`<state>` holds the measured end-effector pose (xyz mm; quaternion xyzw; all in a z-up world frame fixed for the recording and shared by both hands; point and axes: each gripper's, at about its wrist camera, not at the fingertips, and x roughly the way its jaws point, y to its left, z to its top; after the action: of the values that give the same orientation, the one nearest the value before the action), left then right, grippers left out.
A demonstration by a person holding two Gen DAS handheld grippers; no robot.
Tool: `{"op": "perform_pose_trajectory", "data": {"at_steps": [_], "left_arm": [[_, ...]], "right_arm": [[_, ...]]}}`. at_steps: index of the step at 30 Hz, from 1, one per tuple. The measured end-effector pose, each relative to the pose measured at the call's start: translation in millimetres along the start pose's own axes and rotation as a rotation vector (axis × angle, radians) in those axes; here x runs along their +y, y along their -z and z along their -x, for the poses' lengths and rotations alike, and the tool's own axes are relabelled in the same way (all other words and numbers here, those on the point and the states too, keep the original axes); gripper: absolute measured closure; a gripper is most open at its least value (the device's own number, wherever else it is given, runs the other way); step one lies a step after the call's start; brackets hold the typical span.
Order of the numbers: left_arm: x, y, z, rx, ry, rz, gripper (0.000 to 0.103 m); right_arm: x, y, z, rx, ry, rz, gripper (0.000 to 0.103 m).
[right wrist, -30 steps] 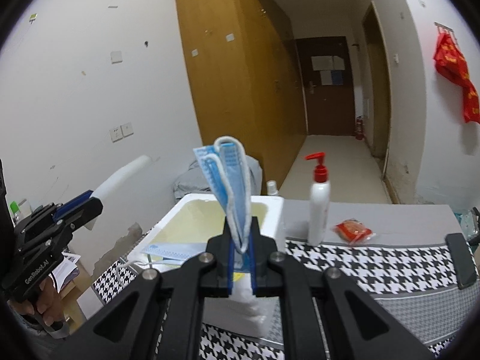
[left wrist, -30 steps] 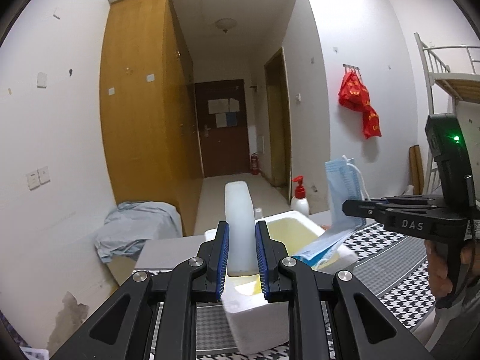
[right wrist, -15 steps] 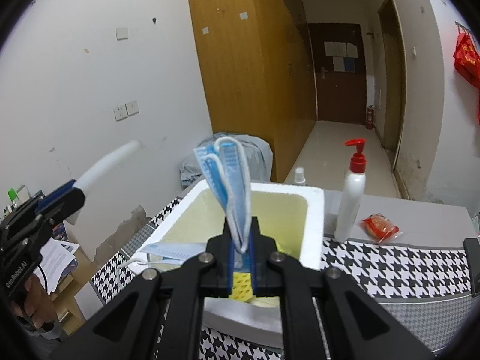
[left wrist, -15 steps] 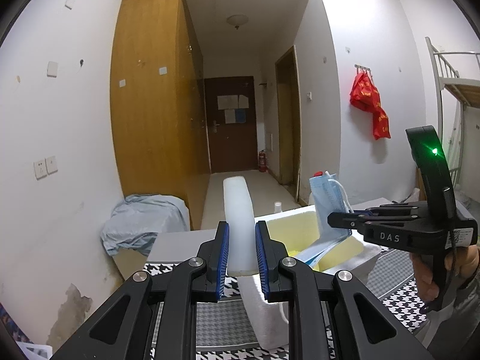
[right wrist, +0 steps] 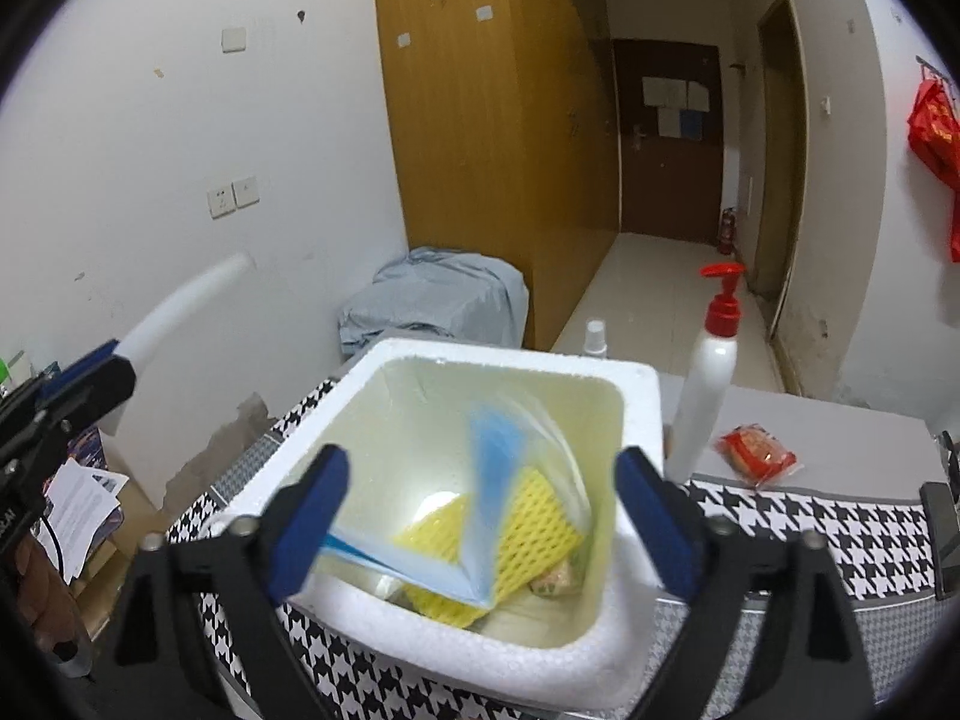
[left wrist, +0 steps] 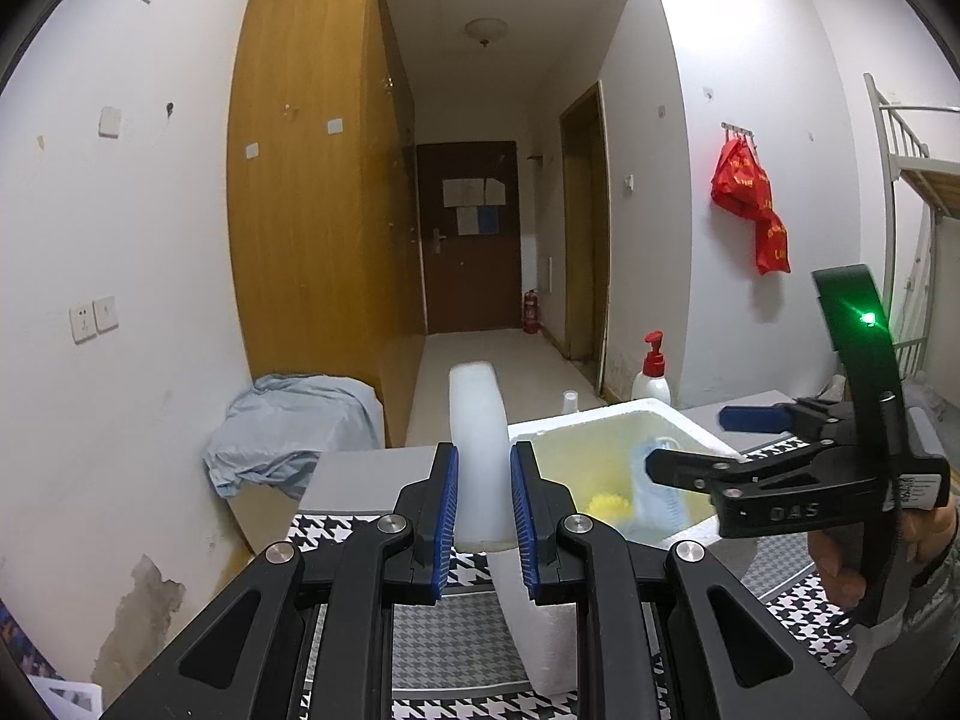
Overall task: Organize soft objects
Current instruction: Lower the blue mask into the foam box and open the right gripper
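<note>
The left gripper (left wrist: 483, 501) has its jaws pinching a white foam strip (left wrist: 477, 432), which stands upright between the blue pads and rises above them, held over the near left edge of the foam box (right wrist: 636, 384). The right gripper (right wrist: 480, 525) hangs over the box with its jaws spread wide and nothing between them. Below it a blue mask (right wrist: 489, 480), blurred, is inside the box, its lower edge down among the contents; whether it has come to rest I cannot tell. Under and beside it lies a yellow net (right wrist: 540, 531), and a second mask (right wrist: 384, 558) lies flat against the near left wall. The box stands on the surface (right wrist: 780, 516), on a houndstooth cloth. Just right of the box stands a pump bottle (right wrist: 708, 372) with a red top, and a red packet (right wrist: 756, 447) lies near that. A small bottle (right wrist: 596, 337) stands behind the box.
</note>
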<state>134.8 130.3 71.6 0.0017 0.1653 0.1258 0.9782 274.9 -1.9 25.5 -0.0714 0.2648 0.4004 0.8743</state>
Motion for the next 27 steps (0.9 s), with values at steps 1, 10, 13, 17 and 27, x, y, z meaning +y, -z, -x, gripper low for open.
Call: {"op": "perform_pose_trajectory", "data": {"at_steps": [1, 10, 13, 17, 27], "left_arm": [[0.8, 0.6, -0.1, 0.001, 0.001, 0.002, 0.084], [0.1, 0.9, 0.0, -0.001, 0.018, 0.009, 0.084], [0.1, 1.1, 1.6, -0.006, 0.024, 0.006, 0.084], [-0.6, -0.5, 2.6, -0.012, 0.034, 0.005, 0.084], [-4.3, -1.4, 1.9, -0.014, 0.034, 0.003, 0.084]], "right_arm": [[0.3, 0.2, 2.2, -0.011, 0.003, 0.001, 0.001], [-4.7, 0.5, 9.7, -0.033, 0.002, -0.012, 0.000], [-4.2, 2.5, 12.4, -0.036, 0.003, 0.015, 0.000], [-14.8, 3.6, 16.0, -0.016, -0.095, -0.078, 0.000], [-14.8, 7.2, 32.6, -0.117, -0.038, -0.040, 0.000]]}}
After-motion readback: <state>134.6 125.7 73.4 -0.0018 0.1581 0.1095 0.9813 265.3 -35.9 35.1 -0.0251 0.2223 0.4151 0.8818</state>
